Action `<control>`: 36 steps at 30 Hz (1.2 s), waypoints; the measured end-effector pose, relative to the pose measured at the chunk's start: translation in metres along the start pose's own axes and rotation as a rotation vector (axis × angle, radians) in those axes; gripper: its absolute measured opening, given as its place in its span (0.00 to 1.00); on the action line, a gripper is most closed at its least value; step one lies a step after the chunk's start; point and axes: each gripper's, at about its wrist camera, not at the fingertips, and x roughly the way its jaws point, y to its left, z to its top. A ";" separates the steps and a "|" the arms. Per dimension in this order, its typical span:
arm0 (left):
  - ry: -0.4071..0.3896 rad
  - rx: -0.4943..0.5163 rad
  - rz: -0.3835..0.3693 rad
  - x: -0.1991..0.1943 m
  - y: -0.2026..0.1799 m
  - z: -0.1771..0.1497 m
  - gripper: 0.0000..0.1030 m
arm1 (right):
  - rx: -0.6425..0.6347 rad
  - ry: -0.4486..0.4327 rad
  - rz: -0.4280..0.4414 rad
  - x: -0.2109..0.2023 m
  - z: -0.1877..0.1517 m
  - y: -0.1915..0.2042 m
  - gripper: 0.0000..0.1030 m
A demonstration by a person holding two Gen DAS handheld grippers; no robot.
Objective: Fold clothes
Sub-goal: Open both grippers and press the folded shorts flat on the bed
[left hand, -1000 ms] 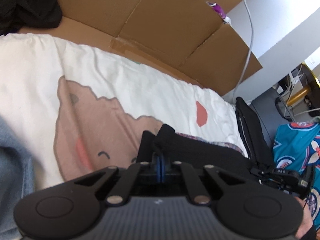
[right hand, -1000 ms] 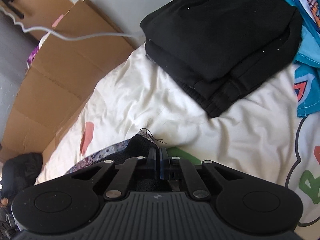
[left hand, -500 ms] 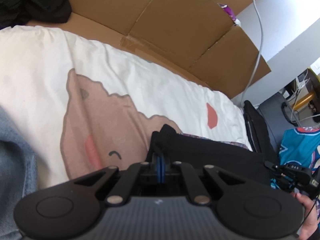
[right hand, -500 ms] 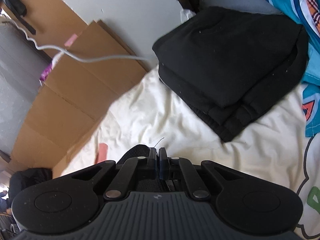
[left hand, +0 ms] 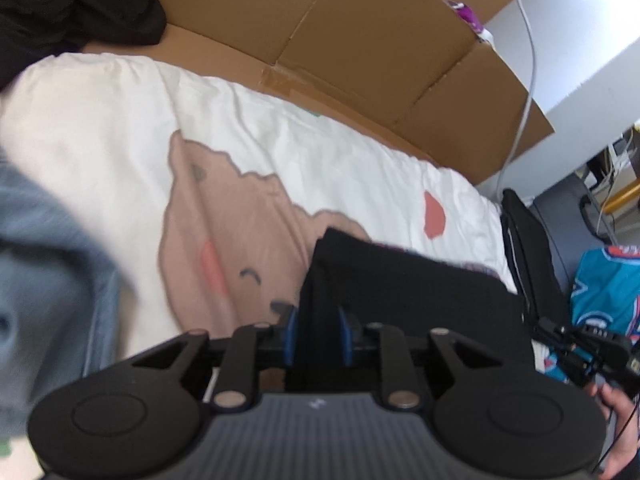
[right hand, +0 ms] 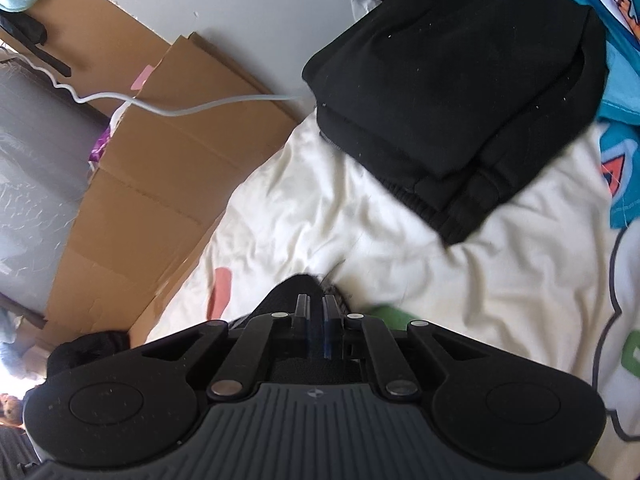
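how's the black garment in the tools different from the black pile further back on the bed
The black garment lies between the tools as one flat layer with a patterned edge; the black pile sits untouched, thick, neatly stacked in several layers with ribbed cuffs showing. Both are black and rest on the white bedsheet.

Both tools angled downward, jaws parting

Left tool (left hand: 316,334) is opening, dark cloth between its blue pads (left hand: 290,334). Right tool (right hand: 316,330) is opening slightly, cloth between its fingers; a bare hand (left hand: 618,428) holds it.
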 end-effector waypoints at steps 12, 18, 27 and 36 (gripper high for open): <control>0.075 0.171 0.110 -0.049 -0.006 -0.050 0.22 | -0.067 0.028 0.033 -0.039 -0.030 0.021 0.30; 0.101 0.282 0.132 -0.063 -0.014 -0.066 0.22 | -0.063 0.091 0.096 -0.049 -0.051 0.031 0.31; 0.092 0.484 0.094 -0.061 -0.037 -0.081 0.48 | -0.282 0.267 0.139 -0.039 -0.097 0.074 0.40; 0.101 0.572 -0.017 -0.042 -0.040 -0.081 0.50 | -0.439 0.469 0.033 0.007 -0.136 0.095 0.42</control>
